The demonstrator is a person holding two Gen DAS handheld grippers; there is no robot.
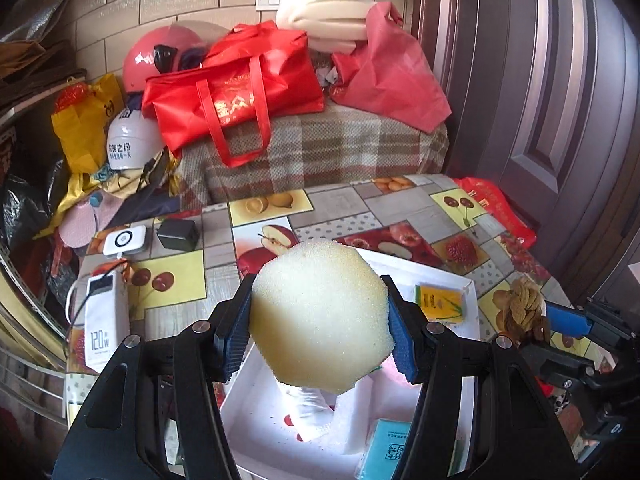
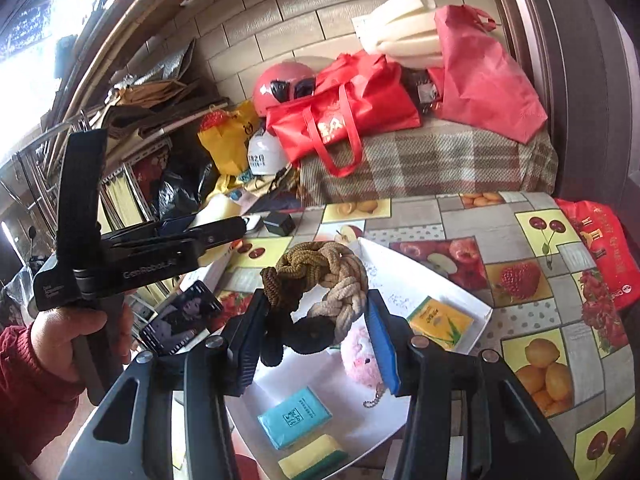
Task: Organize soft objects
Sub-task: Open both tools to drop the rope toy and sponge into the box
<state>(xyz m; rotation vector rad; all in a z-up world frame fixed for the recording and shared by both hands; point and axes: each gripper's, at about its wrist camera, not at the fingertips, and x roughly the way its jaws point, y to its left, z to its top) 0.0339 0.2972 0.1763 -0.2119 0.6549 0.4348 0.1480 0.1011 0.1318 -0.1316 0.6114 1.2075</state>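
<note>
My left gripper (image 1: 320,340) is shut on a pale yellow foam sponge (image 1: 320,316) and holds it above the white tray (image 1: 256,420). My right gripper (image 2: 316,340) is shut on a braided rope ring (image 2: 320,276), tan, brown and black, held above the same white tray (image 2: 476,308). The rope ring and right gripper also show at the right of the left wrist view (image 1: 520,308). In the tray lie a yellow tissue pack (image 2: 440,322), a teal tissue pack (image 2: 294,418), a pink plush toy (image 2: 360,354) and a yellow-green sponge (image 2: 312,458).
The tray sits on a table with a fruit-print cloth (image 1: 420,216). A white power bank (image 1: 104,320), a white device (image 1: 124,240) and a black charger (image 1: 178,234) lie at the table's left. Red bags (image 1: 236,92) and foam rolls (image 1: 324,12) are piled behind.
</note>
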